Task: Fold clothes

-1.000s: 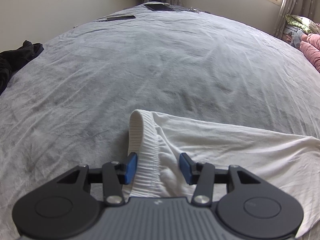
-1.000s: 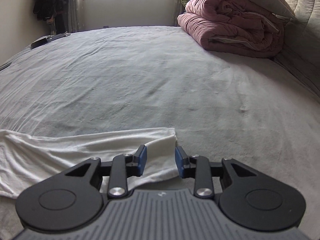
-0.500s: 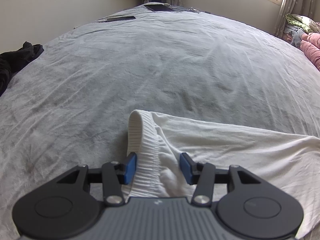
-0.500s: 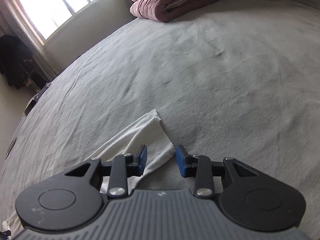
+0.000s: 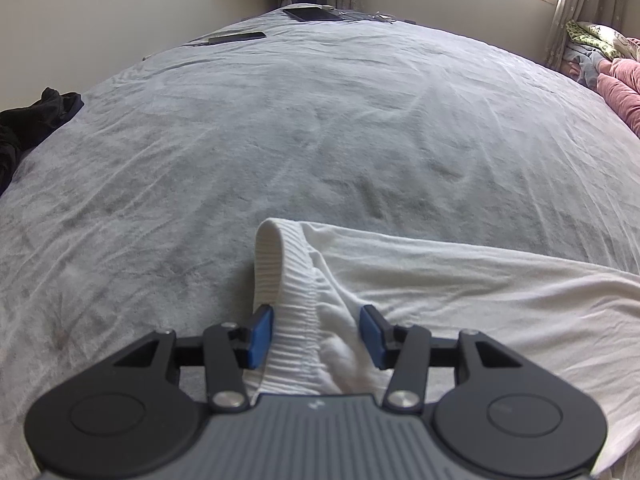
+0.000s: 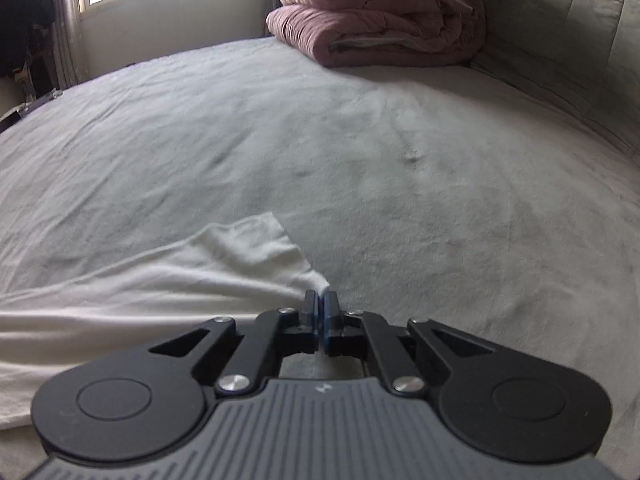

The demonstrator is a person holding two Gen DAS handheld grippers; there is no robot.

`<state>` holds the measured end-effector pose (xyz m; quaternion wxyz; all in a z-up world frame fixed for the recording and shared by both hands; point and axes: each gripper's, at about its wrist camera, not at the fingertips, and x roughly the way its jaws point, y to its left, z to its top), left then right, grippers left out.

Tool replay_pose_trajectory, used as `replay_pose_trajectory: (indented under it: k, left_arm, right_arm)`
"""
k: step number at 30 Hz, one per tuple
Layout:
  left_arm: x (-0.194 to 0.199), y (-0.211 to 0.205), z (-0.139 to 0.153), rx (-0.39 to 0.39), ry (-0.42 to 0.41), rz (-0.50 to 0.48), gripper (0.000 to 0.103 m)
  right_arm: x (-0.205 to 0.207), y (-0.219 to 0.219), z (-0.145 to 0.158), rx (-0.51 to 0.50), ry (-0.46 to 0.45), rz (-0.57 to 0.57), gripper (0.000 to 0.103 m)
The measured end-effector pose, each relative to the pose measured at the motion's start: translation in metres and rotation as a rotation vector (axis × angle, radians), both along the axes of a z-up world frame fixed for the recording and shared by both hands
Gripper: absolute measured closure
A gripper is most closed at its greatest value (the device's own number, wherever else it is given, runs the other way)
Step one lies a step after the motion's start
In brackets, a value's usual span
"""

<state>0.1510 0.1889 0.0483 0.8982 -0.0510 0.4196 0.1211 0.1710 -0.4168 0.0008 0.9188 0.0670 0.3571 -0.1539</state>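
So the white garment (image 5: pixel 460 292) was lying flat across the near edge of the bed (image 5: pixel 320 140), which had a soft, fuzzy grey cover full of shallow wrinkles. The fabric looked like thin cotton knit, smooth over most of it, with a thick ribbed elastic waistband (image 5: pixel 288 300) at one end that stood up in a rounded loop.

The left tongs (image 5: pixel 316 336) sat right over that waistband with their blue pads spread on either side of it. The left pad looked to be touching the ribbing, the right one sat clear of the cloth, so they were released, not pinching anything.

The right tongs (image 6: pixel 321 312) were at the other end of the garment (image 6: pixel 160 280), where it tapered to a little pulled-up corner. Their blue pads were clenched together right at that tip, and the cloth bunched into creases leading into them, so they were grasping the corner of the garment.

Further back, a puffy quilted pink comforter (image 6: pixel 380 20) was folded in a chunky stack against a pale padded headboard (image 6: pixel 560 40). A crumpled black garment (image 5: pixel 32 120) sat off the left edge of the bed, and a couple of flat dark slabs (image 5: pixel 312 14) lay at the far end, too small to identify.
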Motion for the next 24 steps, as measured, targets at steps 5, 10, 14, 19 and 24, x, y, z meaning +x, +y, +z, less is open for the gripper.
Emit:
replay_pose_trajectory:
  k: [5,10,14,19,24]
  left_arm:
    - [0.001,0.000,0.000,-0.001,0.001,0.000,0.053]
    - [0.001,0.000,-0.001,0.003,-0.002,0.001,0.053]
    - [0.001,0.001,-0.001,0.004,-0.007,0.004,0.053]
    - [0.002,0.000,-0.002,0.014,-0.009,0.000,0.053]
    - [0.003,-0.001,-0.003,0.020,-0.011,0.001,0.052]
  right_arm:
    - [0.004,-0.011,0.018,0.006,-0.038,0.009,0.070]
    - [0.035,-0.006,0.029,-0.047,-0.035,0.121,0.063]
    - [0.058,-0.005,0.019,-0.039,-0.007,0.149,0.063]
    - [0.069,0.005,0.006,-0.035,0.013,0.225,0.075]
    - [0.068,0.027,0.009,-0.168,0.025,0.338,0.099]
